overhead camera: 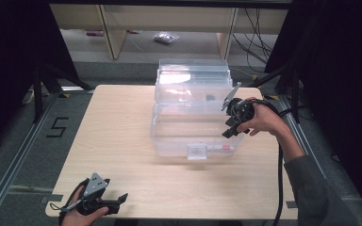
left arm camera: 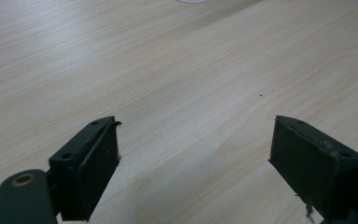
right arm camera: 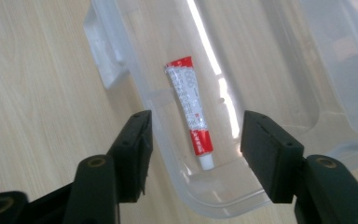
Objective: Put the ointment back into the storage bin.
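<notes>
One wooden counter (overhead camera: 122, 141) carried one clear plastic bin (overhead camera: 193, 127) with its lid raised behind it. Two tools were present. The left tool (left arm camera: 193, 154), jaws apart and empty, hovered above bare wood at the counter's near left corner. The right tool (right arm camera: 193, 149), jaws apart, was poised over the bin's right end, directly above one red-and-white tube (right arm camera: 191, 109) lying on the bin floor.

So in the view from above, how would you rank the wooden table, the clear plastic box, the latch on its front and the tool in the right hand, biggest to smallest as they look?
1. Wooden table
2. Clear plastic box
3. Right tool
4. Latch
</notes>
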`<state>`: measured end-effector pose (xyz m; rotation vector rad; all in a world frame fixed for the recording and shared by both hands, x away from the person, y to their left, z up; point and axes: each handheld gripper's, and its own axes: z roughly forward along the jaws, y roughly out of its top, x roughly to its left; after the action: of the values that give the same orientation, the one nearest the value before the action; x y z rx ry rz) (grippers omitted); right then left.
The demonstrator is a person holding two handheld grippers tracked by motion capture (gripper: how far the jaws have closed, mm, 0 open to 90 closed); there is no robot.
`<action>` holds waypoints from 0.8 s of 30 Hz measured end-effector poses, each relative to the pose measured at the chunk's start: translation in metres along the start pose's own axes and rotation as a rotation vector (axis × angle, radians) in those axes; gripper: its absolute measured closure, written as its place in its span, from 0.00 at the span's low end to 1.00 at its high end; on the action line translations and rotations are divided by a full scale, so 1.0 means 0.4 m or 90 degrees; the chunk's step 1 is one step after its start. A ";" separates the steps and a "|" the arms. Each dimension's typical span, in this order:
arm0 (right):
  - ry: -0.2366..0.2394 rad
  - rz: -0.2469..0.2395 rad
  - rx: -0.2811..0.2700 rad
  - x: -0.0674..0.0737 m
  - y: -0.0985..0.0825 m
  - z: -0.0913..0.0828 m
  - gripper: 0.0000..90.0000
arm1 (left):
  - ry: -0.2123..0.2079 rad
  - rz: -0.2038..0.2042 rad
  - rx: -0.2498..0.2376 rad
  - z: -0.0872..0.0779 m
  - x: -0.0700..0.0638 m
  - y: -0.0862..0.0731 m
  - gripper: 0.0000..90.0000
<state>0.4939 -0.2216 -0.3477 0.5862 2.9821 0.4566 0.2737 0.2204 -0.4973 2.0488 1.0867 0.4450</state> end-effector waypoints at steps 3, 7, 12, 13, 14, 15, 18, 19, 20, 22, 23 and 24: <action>0.002 -0.011 -0.026 0.016 0.001 -0.015 0.47 | 0.001 0.000 0.003 0.000 -0.001 0.001 0.17; -0.001 -0.011 -0.042 0.043 0.001 -0.031 0.46 | 0.005 0.002 0.005 0.001 -0.001 0.001 0.17; 0.002 -0.003 -0.033 0.076 0.000 -0.036 0.45 | -0.001 0.009 0.007 -0.003 -0.002 0.002 0.17; 0.004 -0.011 -0.038 0.079 -0.001 -0.036 0.45 | -0.002 0.009 0.008 -0.003 -0.002 0.002 0.17; 0.003 -0.007 -0.037 0.084 -0.002 -0.037 0.45 | -0.002 0.012 0.008 -0.003 -0.002 0.002 0.17; 0.005 -0.007 -0.036 0.086 -0.002 -0.039 0.44 | -0.003 0.010 0.006 -0.003 -0.001 0.002 0.17; 0.001 0.000 -0.039 0.089 -0.004 -0.042 0.44 | -0.002 0.009 0.008 -0.004 0.000 0.002 0.17; -0.004 0.005 -0.040 0.090 -0.005 -0.043 0.43 | -0.002 0.010 0.008 -0.004 -0.001 0.002 0.17; -0.004 0.007 -0.041 0.093 -0.006 -0.042 0.43 | -0.002 0.011 0.008 -0.005 -0.001 0.003 0.17; -0.008 0.007 -0.045 0.098 -0.007 -0.043 0.42 | -0.002 0.012 0.004 -0.004 -0.002 0.002 0.17; -0.007 0.008 -0.050 0.100 -0.008 -0.043 0.42 | -0.002 0.012 0.004 -0.003 -0.002 0.002 0.17; -0.003 0.008 -0.053 0.103 -0.009 -0.041 0.41 | -0.002 0.013 0.004 -0.003 -0.002 0.002 0.17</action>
<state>0.4524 -0.2136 -0.3334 0.5977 2.9398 0.5771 0.2730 0.2200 -0.4959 2.0666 1.0681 0.4487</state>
